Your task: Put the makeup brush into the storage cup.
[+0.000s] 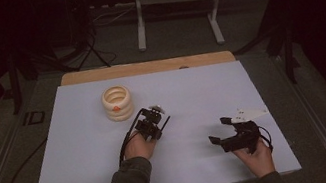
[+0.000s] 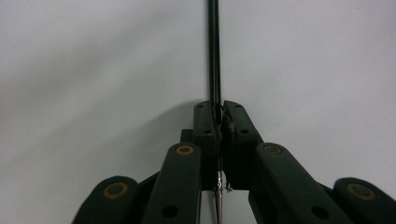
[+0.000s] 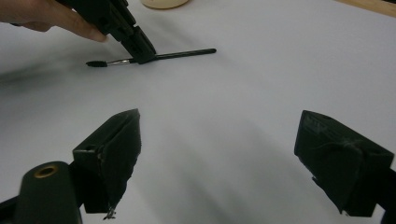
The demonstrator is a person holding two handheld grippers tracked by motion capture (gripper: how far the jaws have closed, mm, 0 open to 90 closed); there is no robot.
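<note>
Clamped shut on a thin black paintbrush (image 1: 165,122), the left gripper (image 1: 152,124) sits low over the white table (image 1: 75,152) in the high view, just in front of a cream ribbed holder (image 1: 118,102) standing upright and apart from it. The right gripper (image 1: 223,130) rests well to the side, its jaws spread wide with nothing between them.

From the left gripper view, the left gripper (image 2: 218,116) has its jaws pressed together around the paintbrush (image 2: 214,51), whose black handle runs straight ahead over the table (image 2: 93,70); the metal ferrule shows below the jaws.

From the right gripper view, the right gripper (image 3: 217,154) gapes empty, and beyond it the left gripper (image 3: 140,52) pinches the paintbrush (image 3: 182,53) near the ferrule, the brush lying about level, close to or on the surface.

Judging by this, the grasp is made; lifting the brush and dropping it into the holder looks still to be done.
</note>
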